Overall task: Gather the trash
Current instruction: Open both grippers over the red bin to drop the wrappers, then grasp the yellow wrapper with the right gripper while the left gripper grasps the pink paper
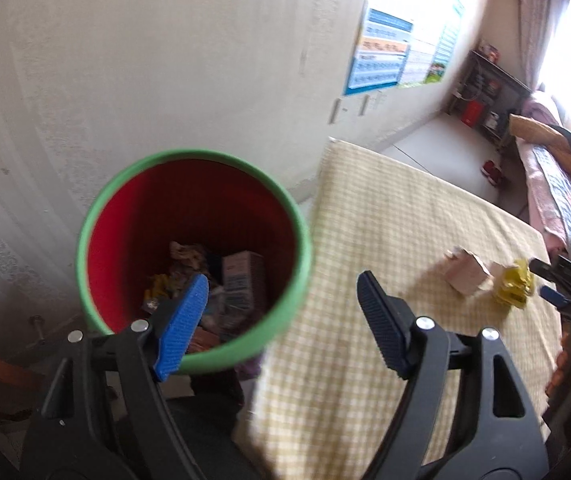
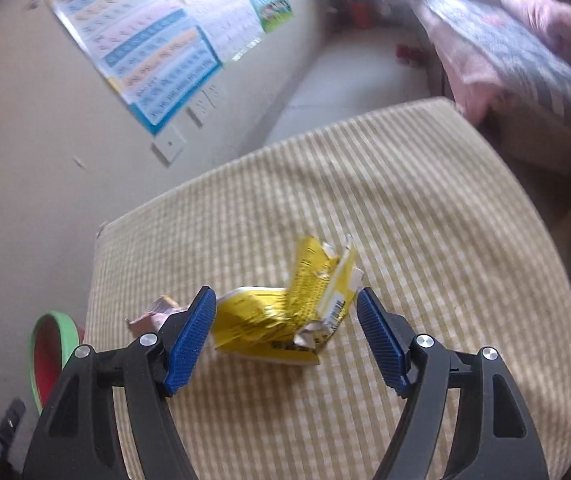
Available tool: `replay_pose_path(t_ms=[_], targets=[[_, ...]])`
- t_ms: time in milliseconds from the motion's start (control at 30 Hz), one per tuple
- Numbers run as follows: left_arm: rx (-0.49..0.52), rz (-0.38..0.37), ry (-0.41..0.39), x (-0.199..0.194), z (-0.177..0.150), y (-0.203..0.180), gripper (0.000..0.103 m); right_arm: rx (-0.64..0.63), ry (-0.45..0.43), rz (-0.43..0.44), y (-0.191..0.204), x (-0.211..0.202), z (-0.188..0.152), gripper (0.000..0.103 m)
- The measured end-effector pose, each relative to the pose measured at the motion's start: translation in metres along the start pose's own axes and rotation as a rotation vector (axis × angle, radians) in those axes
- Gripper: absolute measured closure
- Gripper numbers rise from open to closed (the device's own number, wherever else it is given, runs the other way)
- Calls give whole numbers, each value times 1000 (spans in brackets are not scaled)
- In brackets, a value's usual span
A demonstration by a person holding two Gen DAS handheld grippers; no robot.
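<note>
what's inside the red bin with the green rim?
The bin holds crumpled wrappers and a small printed carton. The left gripper's blue pad covers part of the pile; the bin's floor isn't visible.

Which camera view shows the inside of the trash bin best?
The left wrist view: it looks down into the red bin with the green rim, and trash lies at its bottom. The right wrist view shows only an edge of the bin beside the checked table.

Both wrist views face down; share checked table [image 1: 385, 208], bin [image 2: 51, 344].
</note>
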State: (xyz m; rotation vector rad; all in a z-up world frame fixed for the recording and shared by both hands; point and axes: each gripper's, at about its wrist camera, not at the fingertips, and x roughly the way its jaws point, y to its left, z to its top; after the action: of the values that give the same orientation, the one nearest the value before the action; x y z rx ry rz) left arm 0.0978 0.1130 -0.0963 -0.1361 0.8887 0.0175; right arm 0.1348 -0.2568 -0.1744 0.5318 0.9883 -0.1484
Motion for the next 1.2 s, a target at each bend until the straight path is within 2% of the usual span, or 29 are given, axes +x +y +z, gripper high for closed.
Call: replay_pose_path(t_ms=[100, 133, 233, 300, 333, 467, 600, 733, 867, 1000, 1067, 1100, 1133, 1200], targets=[[19, -23, 19, 0, -6, -17, 28, 26, 39, 25, -6, 18, 3, 33], [27, -31, 26, 0, -8, -25, 28, 36, 44, 47, -8, 20, 3, 36], [47, -49, 41, 3, -12, -45, 28, 9, 61, 99, -1, 16, 1, 56], [60, -71, 49, 8, -14, -60, 28, -12, 73, 141, -2, 4, 4, 64], [63, -84, 51, 10, -14, -68, 28, -6, 82, 169, -4, 2, 3, 77], [95, -141, 71, 29, -10, -106, 28, 30, 70, 245, -23, -29, -7, 77], [132, -177, 105, 57, -1, -142, 29, 29, 58, 269, -41, -64, -25, 77], [213, -185, 174, 81, -4, -175, 29, 10, 65, 258, -56, -89, -44, 77], [301, -178, 196, 90, -17, -193, 29, -22, 110, 237, -66, -88, -58, 76], [360, -163, 237, 104, -26, -203, 29, -16, 152, 259, -65, -77, -65, 74], [397, -152, 268, 113, -31, -207, 33, -22, 157, 263, -64, -75, -67, 66], [407, -146, 282, 118, -34, -208, 41, -25, 156, 262, -63, -75, -67, 57], [408, -145, 287, 119, -34, -207, 40, -27, 153, 260, -62, -75, -68, 51], [396, -146, 276, 118, -33, -206, 42, -29, 154, 263, -62, -74, -70, 47]])
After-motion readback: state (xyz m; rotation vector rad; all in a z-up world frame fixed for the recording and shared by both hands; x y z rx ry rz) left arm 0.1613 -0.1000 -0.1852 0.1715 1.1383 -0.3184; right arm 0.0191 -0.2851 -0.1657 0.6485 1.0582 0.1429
